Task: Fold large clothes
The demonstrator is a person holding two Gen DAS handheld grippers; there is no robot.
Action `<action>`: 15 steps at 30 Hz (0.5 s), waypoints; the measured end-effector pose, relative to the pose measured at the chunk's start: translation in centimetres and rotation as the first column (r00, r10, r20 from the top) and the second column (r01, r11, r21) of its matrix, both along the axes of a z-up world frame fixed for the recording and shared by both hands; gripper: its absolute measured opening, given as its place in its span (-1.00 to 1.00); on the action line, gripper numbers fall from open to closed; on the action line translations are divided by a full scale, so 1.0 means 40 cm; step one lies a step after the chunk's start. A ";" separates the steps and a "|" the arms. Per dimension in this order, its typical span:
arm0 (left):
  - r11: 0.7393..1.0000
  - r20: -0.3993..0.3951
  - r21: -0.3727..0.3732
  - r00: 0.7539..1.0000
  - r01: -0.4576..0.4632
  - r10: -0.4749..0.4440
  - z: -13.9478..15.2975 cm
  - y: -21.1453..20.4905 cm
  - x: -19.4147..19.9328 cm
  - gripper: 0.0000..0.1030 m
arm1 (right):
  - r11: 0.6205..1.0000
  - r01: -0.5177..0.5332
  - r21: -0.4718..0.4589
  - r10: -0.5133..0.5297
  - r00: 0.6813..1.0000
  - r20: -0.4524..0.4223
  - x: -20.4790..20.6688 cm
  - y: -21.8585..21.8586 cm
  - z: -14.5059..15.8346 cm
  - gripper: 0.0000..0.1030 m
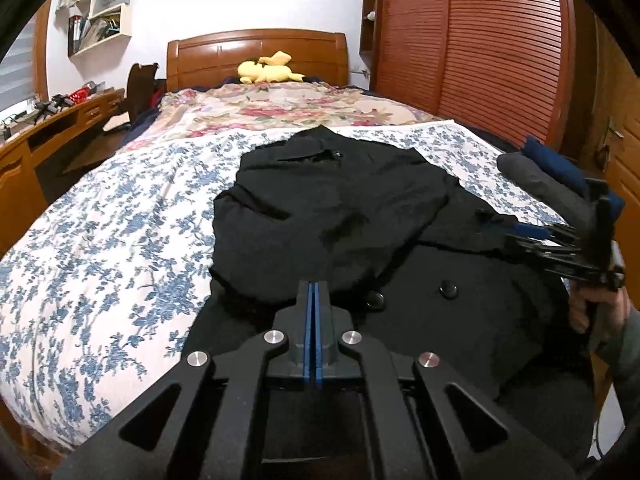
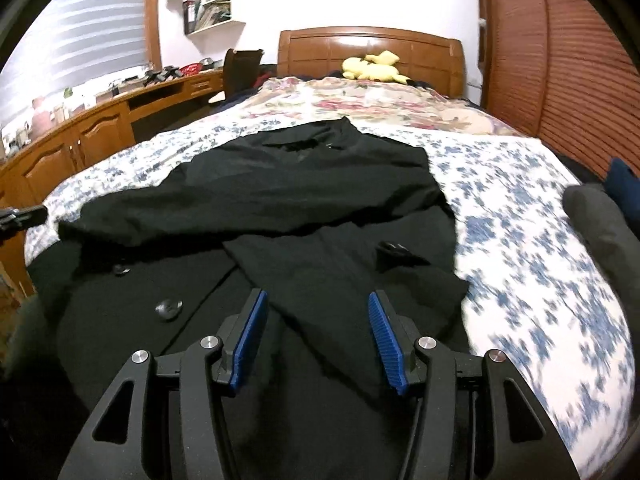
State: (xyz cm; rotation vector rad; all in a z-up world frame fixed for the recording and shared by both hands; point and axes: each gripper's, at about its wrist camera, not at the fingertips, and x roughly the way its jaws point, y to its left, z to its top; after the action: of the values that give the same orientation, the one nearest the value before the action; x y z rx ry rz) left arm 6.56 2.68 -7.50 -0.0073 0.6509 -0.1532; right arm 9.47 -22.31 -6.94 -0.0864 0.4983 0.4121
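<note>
A black coat (image 1: 340, 208) with large buttons lies spread on the blue-flowered bedspread (image 1: 100, 220), its sleeves folded across its body. In the left wrist view my left gripper (image 1: 313, 292) hovers over the coat's near part, shut, its blue pads pressed together with nothing seen between them. To the right a hand holds my right gripper (image 1: 504, 226) above the coat's right edge. In the right wrist view the right gripper (image 2: 316, 300) stands open over the coat (image 2: 300, 200), with nothing between its blue pads (image 2: 252, 332). The left gripper's tip (image 2: 24, 214) shows at the far left.
Folded grey and navy clothes (image 1: 536, 176) sit at the bed's right edge. A yellow plush toy (image 1: 268, 70) lies by the wooden headboard. A wooden desk (image 1: 48, 132) runs along the left of the bed, and a slatted wardrobe (image 1: 480, 40) stands on the right.
</note>
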 end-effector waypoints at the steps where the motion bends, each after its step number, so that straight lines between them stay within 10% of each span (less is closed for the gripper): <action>1: 1.000 0.008 -0.001 1.000 -0.003 0.003 0.006 0.001 -0.008 -0.97 | 1.000 0.008 0.017 -0.008 1.000 -0.010 -0.012 -0.016 0.004 0.05; 15: 0.999 0.005 0.016 0.999 -0.050 0.049 -0.011 0.057 -0.070 -0.92 | 0.996 0.089 0.019 -0.088 0.995 -0.045 -0.144 -0.127 -0.008 0.05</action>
State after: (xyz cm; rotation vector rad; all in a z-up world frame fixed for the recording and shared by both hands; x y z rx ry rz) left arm 3.76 4.96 -7.92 -0.0072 0.6468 -0.1001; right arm 3.71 -27.38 -7.26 -0.0351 0.5393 0.3326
